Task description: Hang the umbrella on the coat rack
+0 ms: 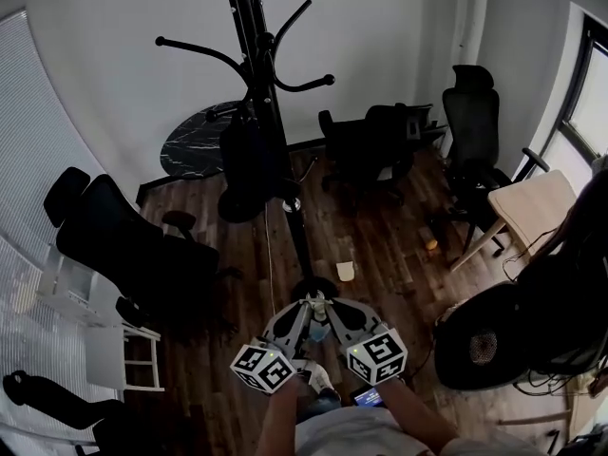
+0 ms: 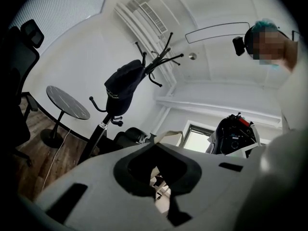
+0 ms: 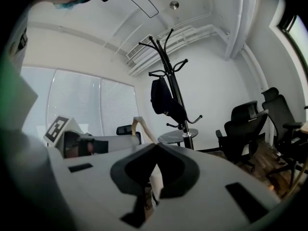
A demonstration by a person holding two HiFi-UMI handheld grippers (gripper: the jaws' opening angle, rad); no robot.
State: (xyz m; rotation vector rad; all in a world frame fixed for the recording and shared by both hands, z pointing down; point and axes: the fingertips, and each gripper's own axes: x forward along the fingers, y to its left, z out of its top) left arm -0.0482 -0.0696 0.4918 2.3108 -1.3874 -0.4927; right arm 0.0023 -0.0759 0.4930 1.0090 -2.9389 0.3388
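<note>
Both grippers sit low and close to your body, side by side. The left gripper (image 2: 155, 147) has its fingers pressed together with nothing between them. The right gripper (image 3: 156, 146) is the same, fingers together and empty.

The tall black metal coat rack (image 1: 270, 93) stands straight ahead of you on the dark wooden floor (image 1: 380, 245), well apart from both sets of fingers. A dark folded fabric bundle (image 1: 249, 160) hangs from one of its lower hooks, lying close against the pole. It reads as the umbrella, though none of the views is sharp enough to be sure. Its long axis runs up and down, parallel to the pole, and its lower end is clear of the floor.

If that bundle is the umbrella, the hanging looks done and nothing asks for a grasp. If you want to check or reseat it, what counts is this: the bundle lies forward of and above your fingers, on the left side of the pole as you face it. In the left gripper view the rack sits a little left of centre, and in the right gripper view a little right of centre. So your fingers angle slightly inward, and neither gripper is clearly nearer. The left one has the more direct line to the bundle's side of the pole.
</note>
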